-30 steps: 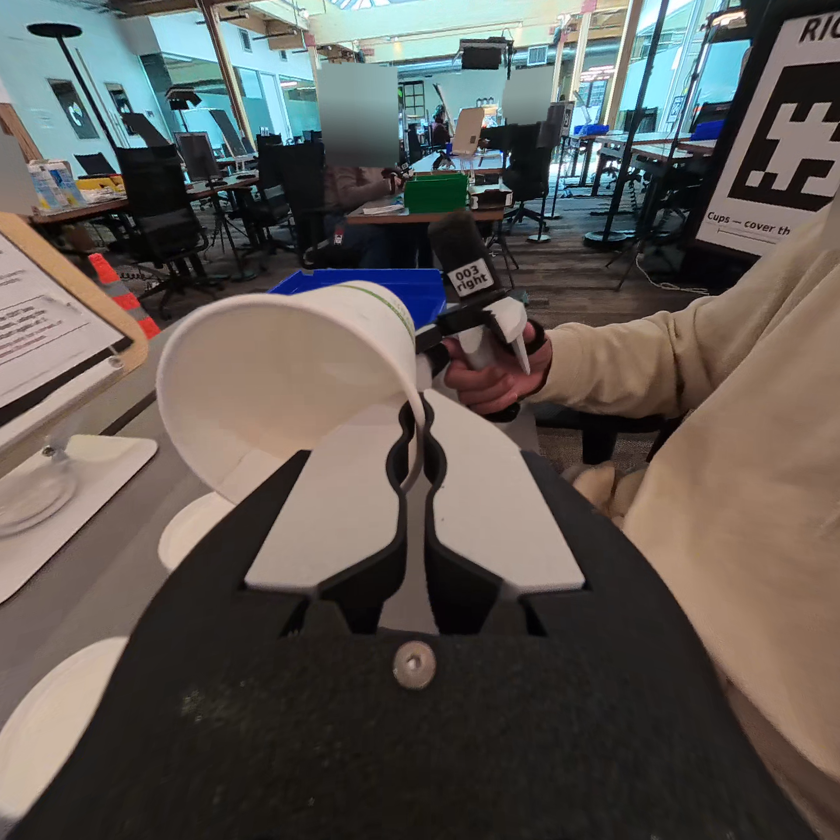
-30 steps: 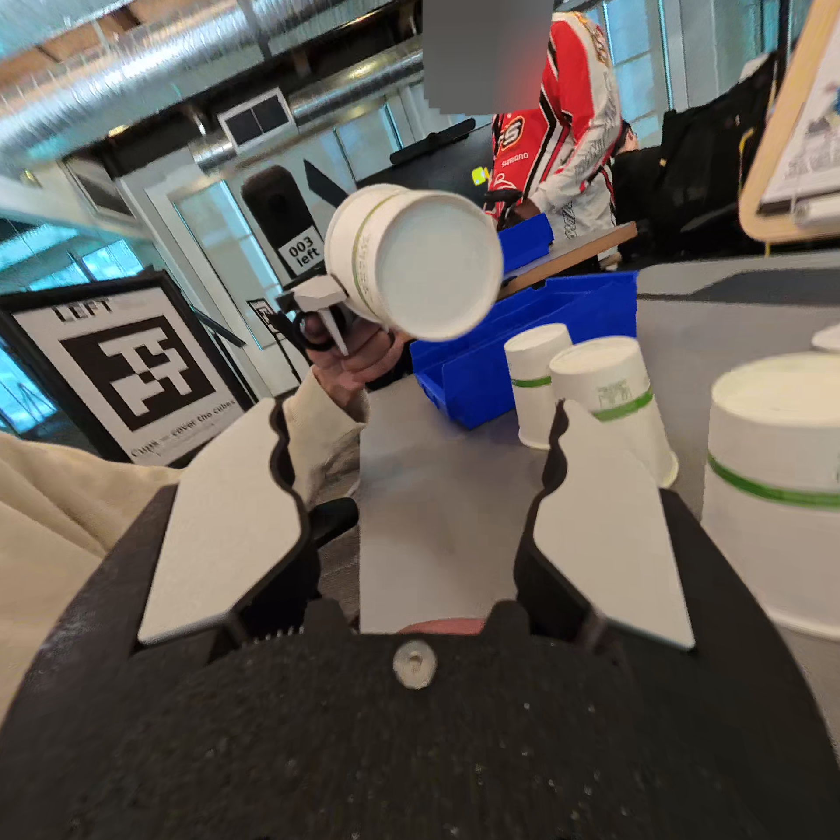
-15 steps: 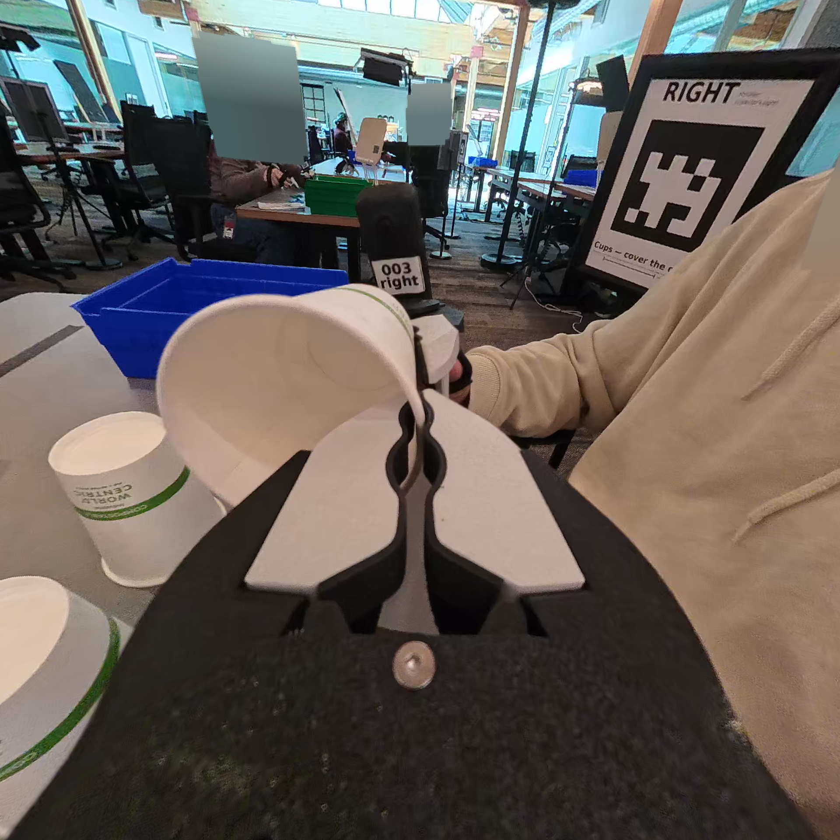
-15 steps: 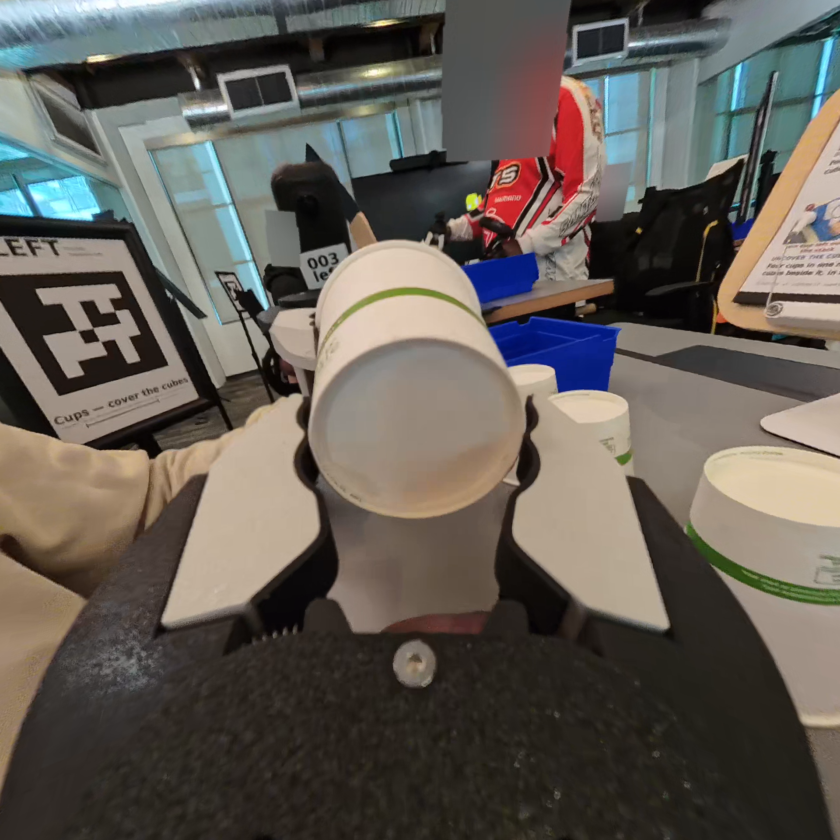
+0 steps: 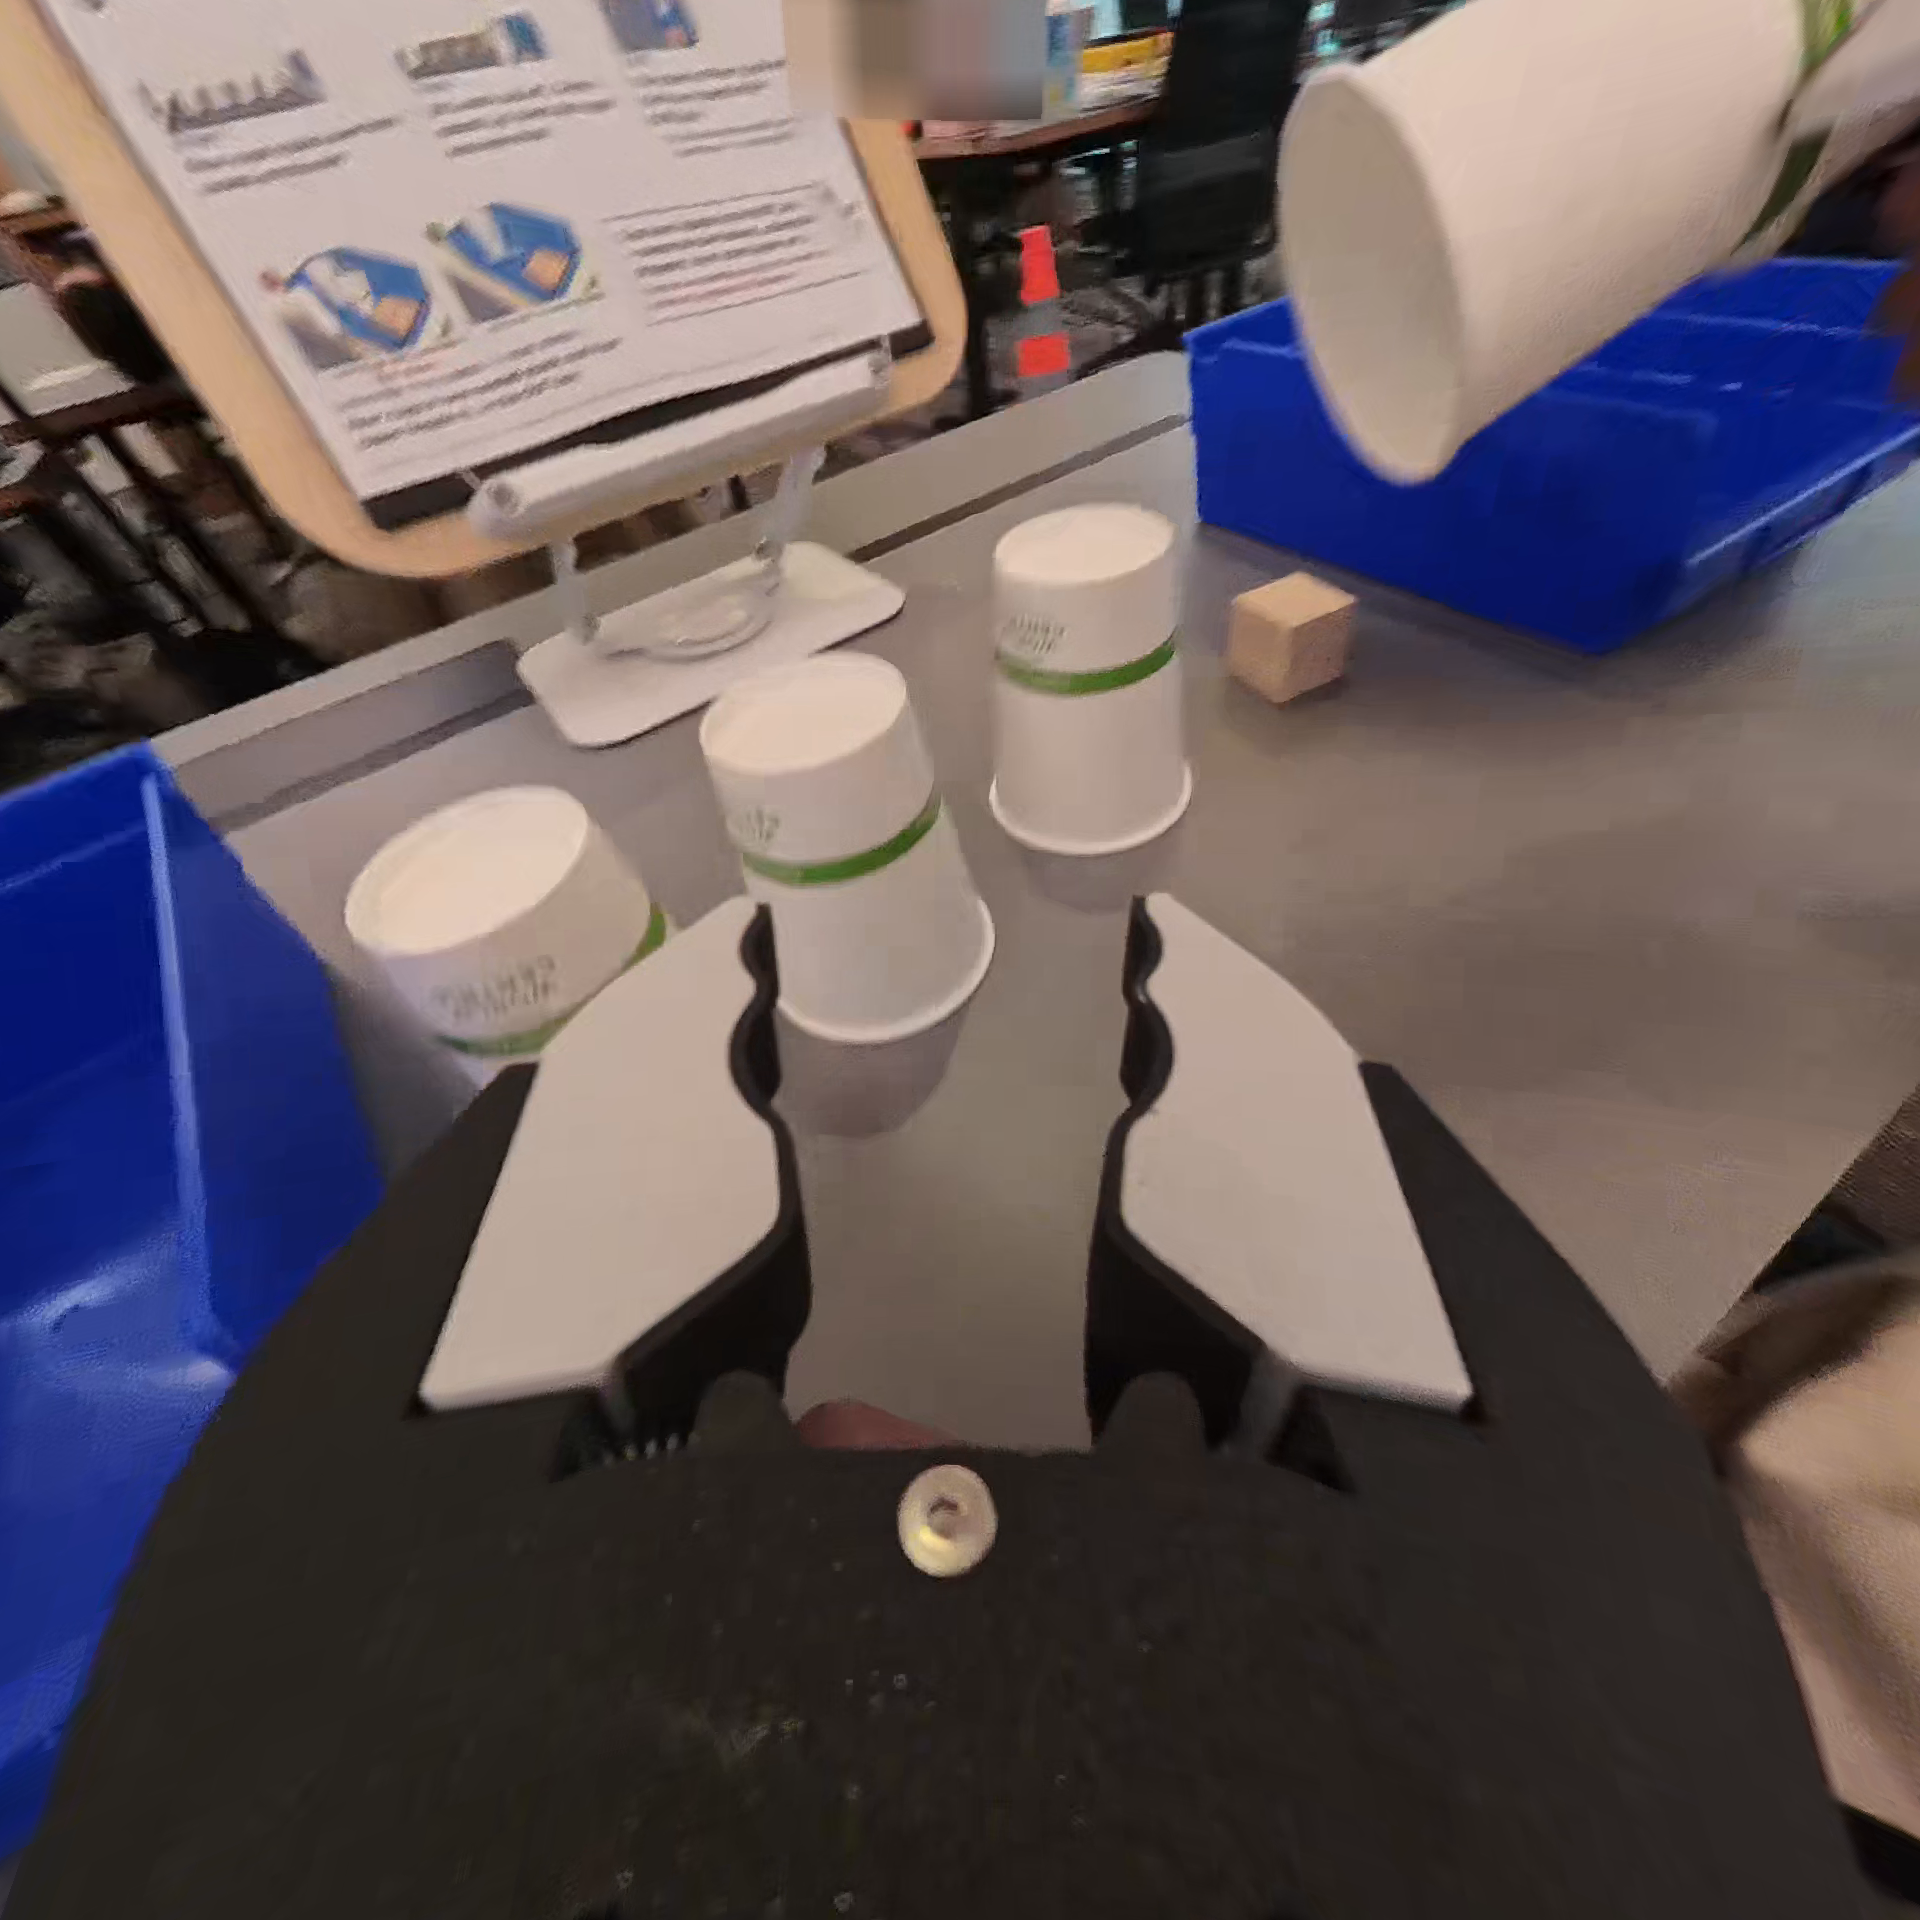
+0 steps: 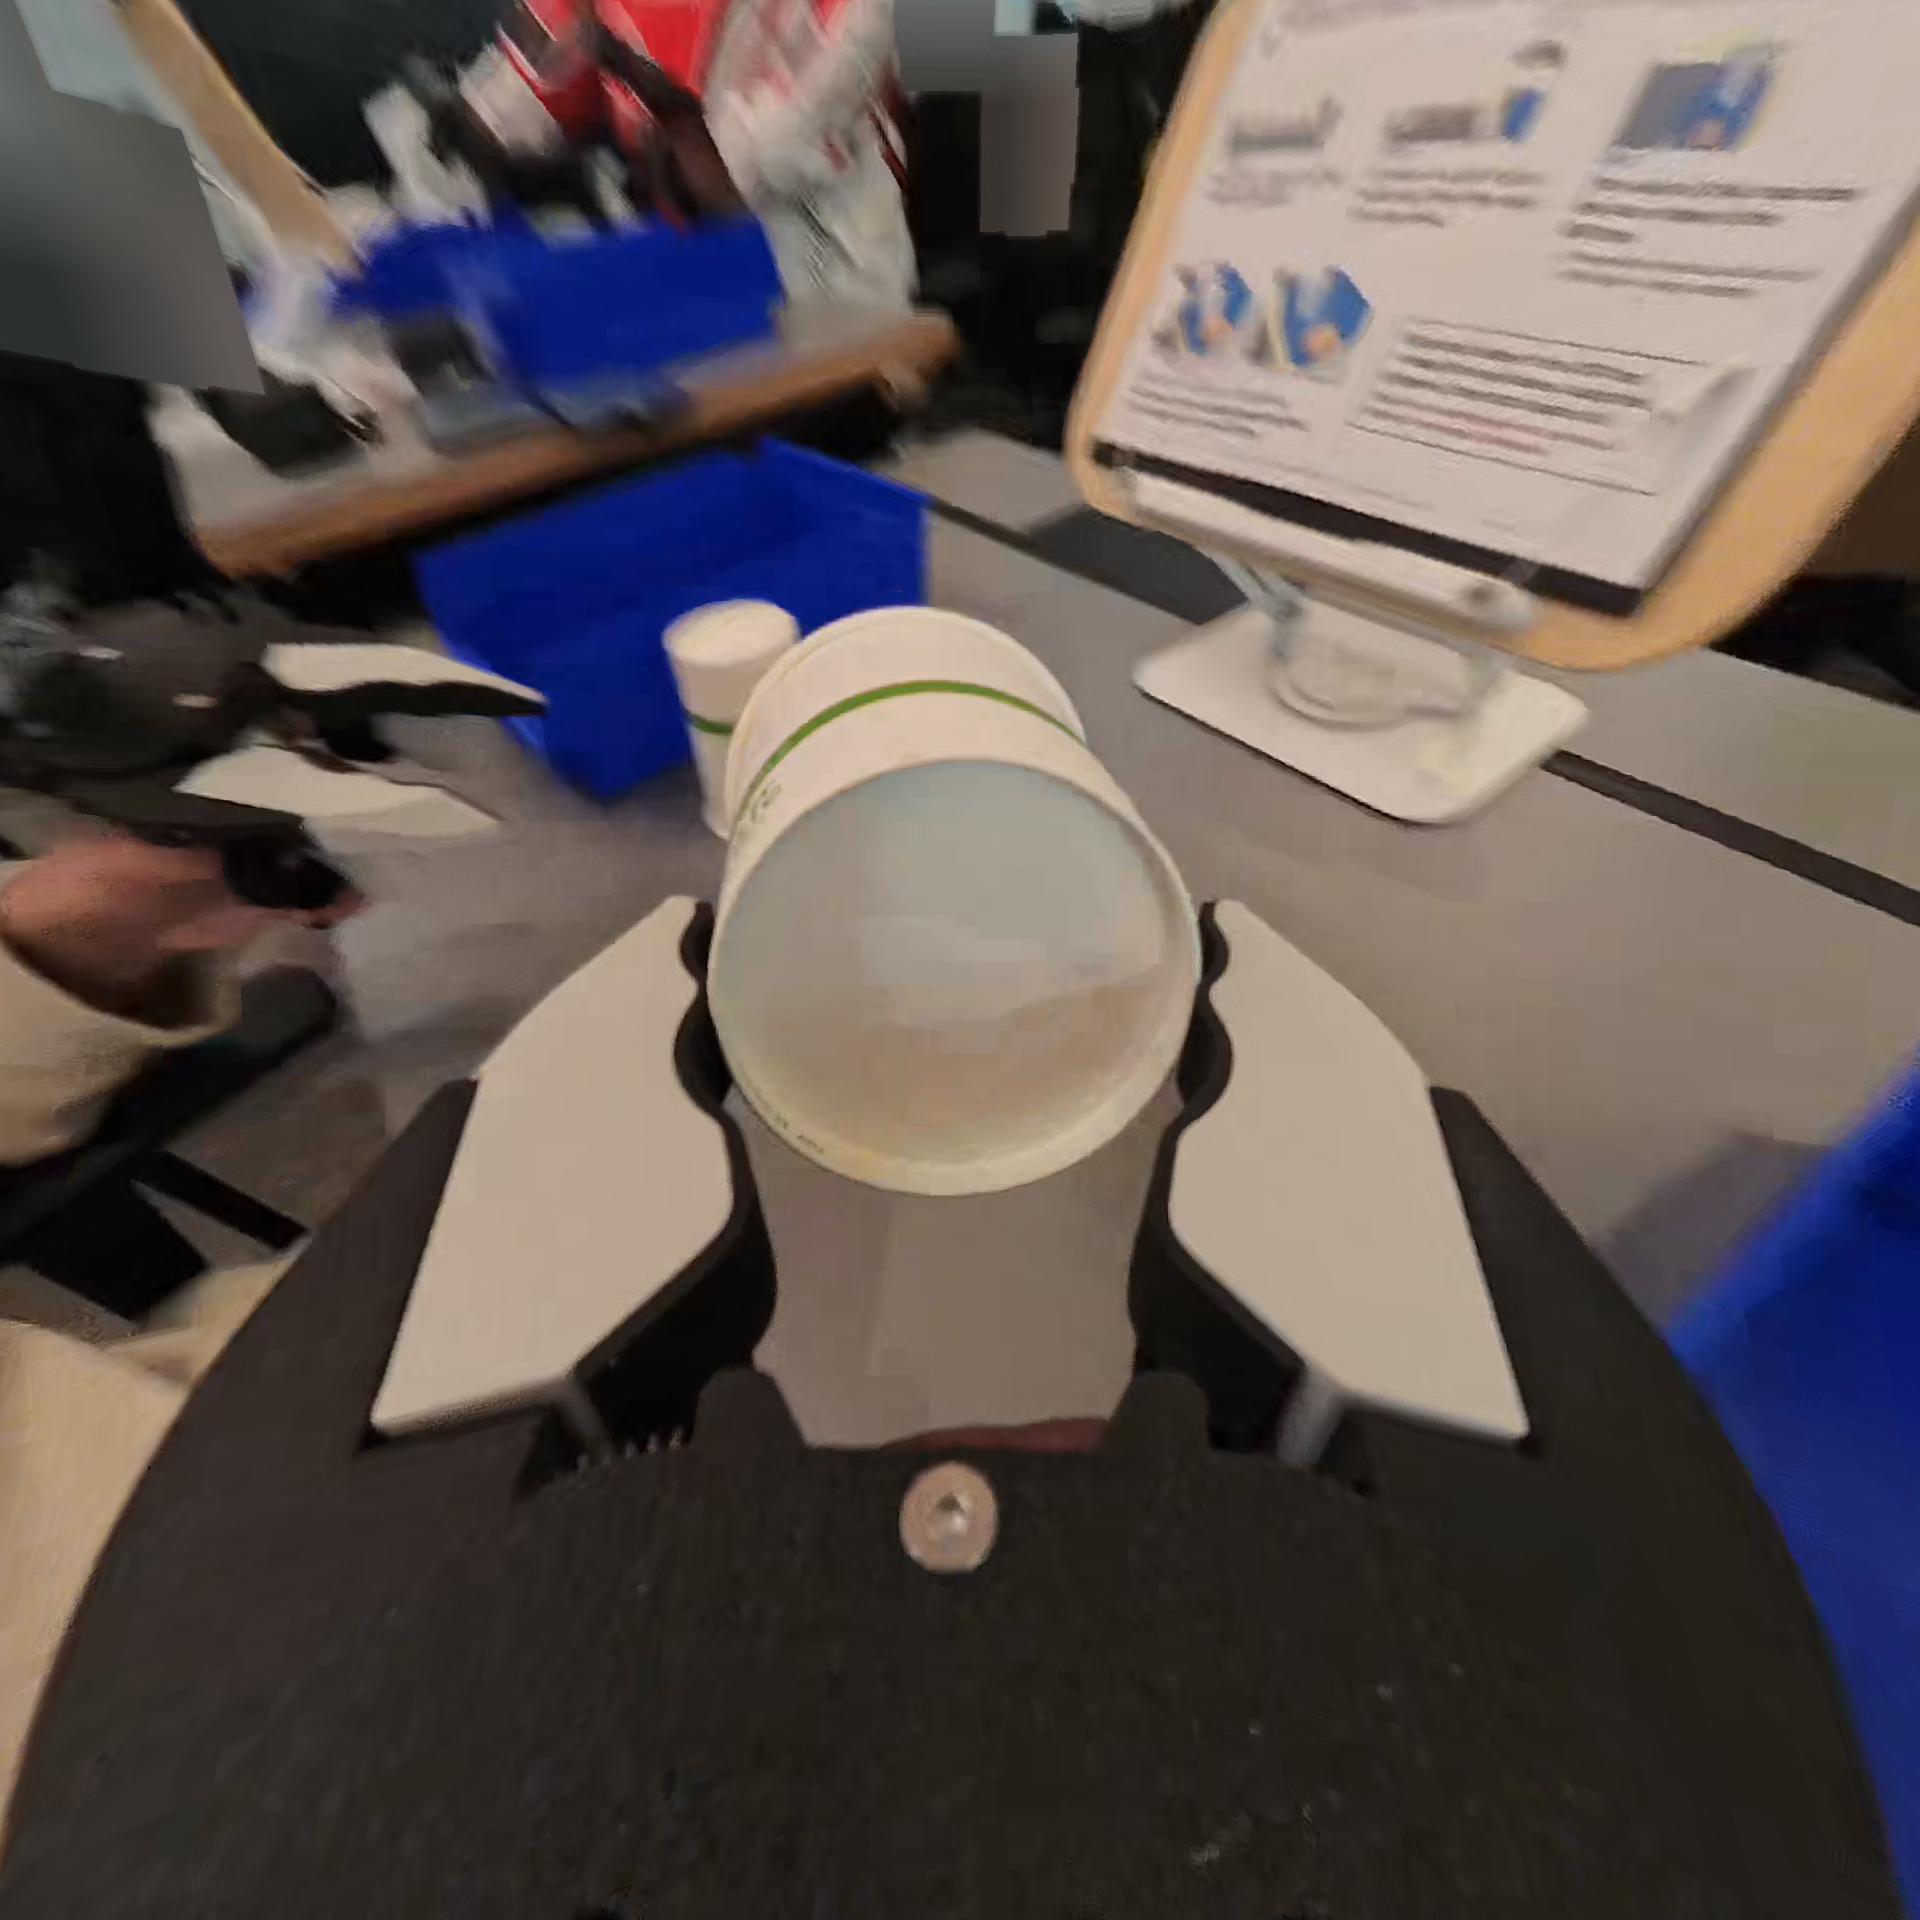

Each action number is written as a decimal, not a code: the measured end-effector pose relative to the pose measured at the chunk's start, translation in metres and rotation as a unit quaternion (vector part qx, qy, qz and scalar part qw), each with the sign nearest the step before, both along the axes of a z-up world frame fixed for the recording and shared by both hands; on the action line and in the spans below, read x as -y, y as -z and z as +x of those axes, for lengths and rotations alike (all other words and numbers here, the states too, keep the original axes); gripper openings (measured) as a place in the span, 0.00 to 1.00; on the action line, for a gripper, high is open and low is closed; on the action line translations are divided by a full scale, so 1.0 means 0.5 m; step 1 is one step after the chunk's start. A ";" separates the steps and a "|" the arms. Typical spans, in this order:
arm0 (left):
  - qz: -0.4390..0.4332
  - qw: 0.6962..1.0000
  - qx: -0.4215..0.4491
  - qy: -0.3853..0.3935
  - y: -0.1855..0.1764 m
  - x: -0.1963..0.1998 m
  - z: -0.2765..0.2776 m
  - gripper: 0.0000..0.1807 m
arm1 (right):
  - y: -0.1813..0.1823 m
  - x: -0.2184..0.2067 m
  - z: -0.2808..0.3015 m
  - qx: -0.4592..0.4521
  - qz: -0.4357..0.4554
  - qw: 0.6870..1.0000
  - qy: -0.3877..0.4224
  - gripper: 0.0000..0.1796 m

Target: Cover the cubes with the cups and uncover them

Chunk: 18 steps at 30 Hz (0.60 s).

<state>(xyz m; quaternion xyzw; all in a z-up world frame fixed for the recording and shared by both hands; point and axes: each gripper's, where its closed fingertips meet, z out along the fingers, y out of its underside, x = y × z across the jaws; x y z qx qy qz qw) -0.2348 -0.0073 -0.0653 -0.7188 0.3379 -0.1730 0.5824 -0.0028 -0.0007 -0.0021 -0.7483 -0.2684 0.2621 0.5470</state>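
Note:
My right gripper (image 6: 953,914) is shut on a white paper cup with a green band (image 6: 951,966), held on its side in the air with its base towards the camera. The same cup shows at the top right of the left wrist view (image 5: 1507,208), its mouth facing that camera. My left gripper (image 5: 948,914) is open and empty above the grey table (image 5: 1455,987). Three white cups stand upside down ahead of it: near left (image 5: 499,914), middle (image 5: 842,842) and far (image 5: 1086,686). A bare wooden cube (image 5: 1291,636) sits to the right of the far cup.
A blue bin (image 5: 1558,468) stands behind the cube and another blue bin (image 5: 104,1039) at the left edge. An instruction board on a white stand (image 5: 707,623) is at the back. My left gripper (image 6: 416,727) shows blurred at the left of the right wrist view.
The cup passed from my left gripper to my right: the left opened and let go, the right closed on it. The left gripper turned to face the table and the cups.

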 end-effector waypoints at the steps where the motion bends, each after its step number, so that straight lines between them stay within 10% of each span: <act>1: -0.005 1.000 -0.002 -0.008 0.019 0.007 -0.003 0.35 | -0.003 -0.015 0.034 0.043 -0.016 0.999 0.019 0.48; 8: -0.043 0.998 -0.039 0.014 0.076 0.031 0.016 0.32 | 0.075 -0.114 0.154 0.326 -0.171 0.930 0.022 0.48; 18: -0.042 0.996 -0.078 0.025 0.099 0.044 0.026 0.32 | 0.190 -0.169 0.121 0.464 -0.261 0.846 -0.028 0.48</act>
